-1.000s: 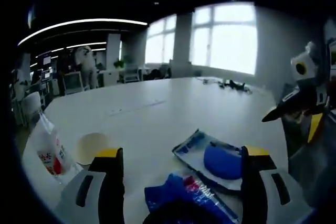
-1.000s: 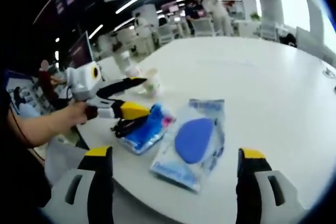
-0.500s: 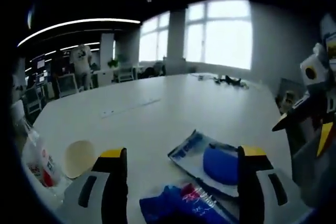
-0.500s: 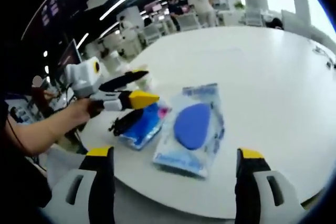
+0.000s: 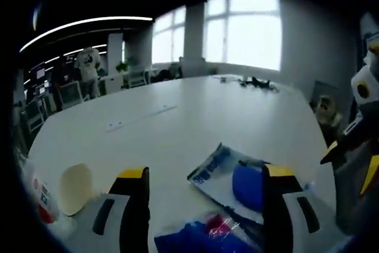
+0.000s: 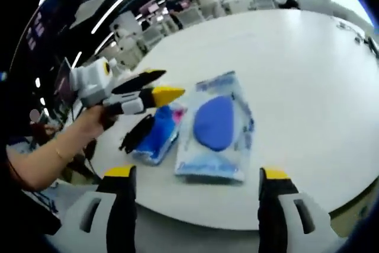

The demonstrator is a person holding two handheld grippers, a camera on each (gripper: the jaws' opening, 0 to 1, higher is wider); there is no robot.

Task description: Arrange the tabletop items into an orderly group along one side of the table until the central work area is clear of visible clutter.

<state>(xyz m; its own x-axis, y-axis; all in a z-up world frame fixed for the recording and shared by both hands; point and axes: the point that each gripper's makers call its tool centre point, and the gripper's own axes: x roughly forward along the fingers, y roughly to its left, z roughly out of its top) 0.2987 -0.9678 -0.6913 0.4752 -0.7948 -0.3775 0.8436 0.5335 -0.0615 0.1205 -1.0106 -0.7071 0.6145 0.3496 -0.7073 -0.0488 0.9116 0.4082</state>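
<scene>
— Two tools, both spread wide with nothing between the jaws? What is cut off or hard to read?

— Yes. In the left gripper view the left tool [image 5: 204,205] has its jaws well apart, and they cover part of the blue crumpled pack [image 5: 204,242], which is also cut by the lower edge. The print on it is too blurred to read. The right jaw hides a corner of the clear pouch with a blue pad [image 5: 228,173]. At far left a bottle with a red label [image 5: 40,197] is half lost in the dark edge, and a pale cup [image 5: 72,181] lies on its side just beside it.

— And the right tool?

— In the right gripper view the right tool [image 6: 192,197] is also released, its jaws wide and empty, near the edge of the white worktop [image 6: 296,75]. The pouch lies flat just beyond and between its jaws, apart from them. The blue pack lies beside the pouch on its left, with something black at its near end that I cannot identify.

— Where is the left tool there?

— It comes in from the left, held by a hand [image 6: 95,119], its yellow tips above the blue pack; touching or not, I cannot tell.

— Farther out?

— Chairs and standing figures, too small to make out.
</scene>
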